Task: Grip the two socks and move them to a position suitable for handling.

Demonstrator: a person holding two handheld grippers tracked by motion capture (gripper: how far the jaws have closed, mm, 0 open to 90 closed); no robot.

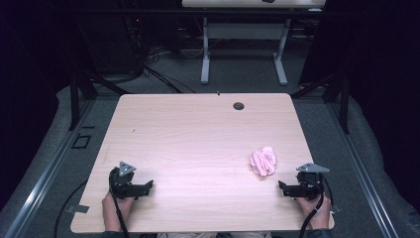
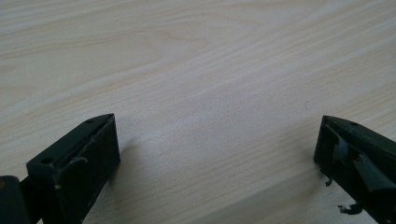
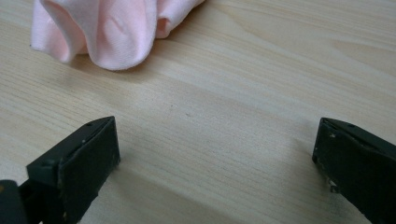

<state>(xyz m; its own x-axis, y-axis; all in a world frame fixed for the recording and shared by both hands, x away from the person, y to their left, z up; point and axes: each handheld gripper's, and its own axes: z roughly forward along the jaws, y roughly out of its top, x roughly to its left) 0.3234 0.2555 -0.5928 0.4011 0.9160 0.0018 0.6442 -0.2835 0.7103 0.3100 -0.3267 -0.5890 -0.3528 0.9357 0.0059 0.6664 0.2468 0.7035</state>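
The crumpled pale-pink fabric cloth [image 1: 263, 160] lies bunched on the light wood-grain table [image 1: 198, 139], near the right gripper [image 1: 283, 187] and well apart from the left gripper [image 1: 148, 185]. Both grippers stand wide apart, holding nothing. Risk: a shallow pinch probably catches one fold only, dragging the cloth. No legible writing visible.

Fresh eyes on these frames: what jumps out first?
The crumpled pink cloth on the pale wooden table, toward its right near side, is the one spot of colour. The right gripper sits just beside it with jaws wide apart, not touching it. The left gripper rests open at the near left over bare wood.
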